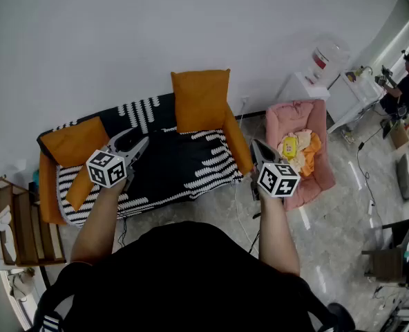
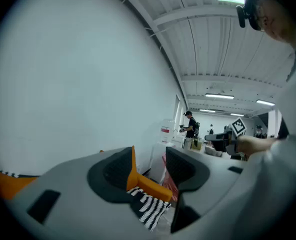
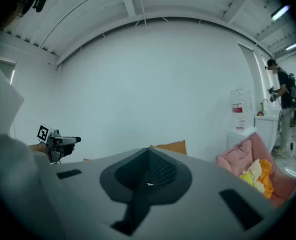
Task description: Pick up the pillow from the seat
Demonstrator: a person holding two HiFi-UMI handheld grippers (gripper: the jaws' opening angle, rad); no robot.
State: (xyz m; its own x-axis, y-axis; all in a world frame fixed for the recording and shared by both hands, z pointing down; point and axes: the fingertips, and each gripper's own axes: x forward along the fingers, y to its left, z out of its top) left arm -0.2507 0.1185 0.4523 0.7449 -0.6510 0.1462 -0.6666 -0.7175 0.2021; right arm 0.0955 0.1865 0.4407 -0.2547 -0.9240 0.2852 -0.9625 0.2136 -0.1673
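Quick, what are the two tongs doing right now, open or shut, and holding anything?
Left tongs: open, holding nothing.
Right tongs: shut, holding nothing.

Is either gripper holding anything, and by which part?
Nothing is held. The left gripper has its jaws apart, gripping nothing; the right gripper has its jaws shut together, empty.

Left gripper (image 2: 149, 171) at 6 o'clock, jaws apart, clamping nothing. In the gap: orange sofa arm (image 2: 153, 188), striped cover (image 2: 148, 206) below. White wall (image 2: 78, 84) from 9 to 11 o'clock. Right gripper (image 2: 209, 138) at 3 o'clock, hand-held. Standing person (image 2: 190, 126) far off, just right of centre.
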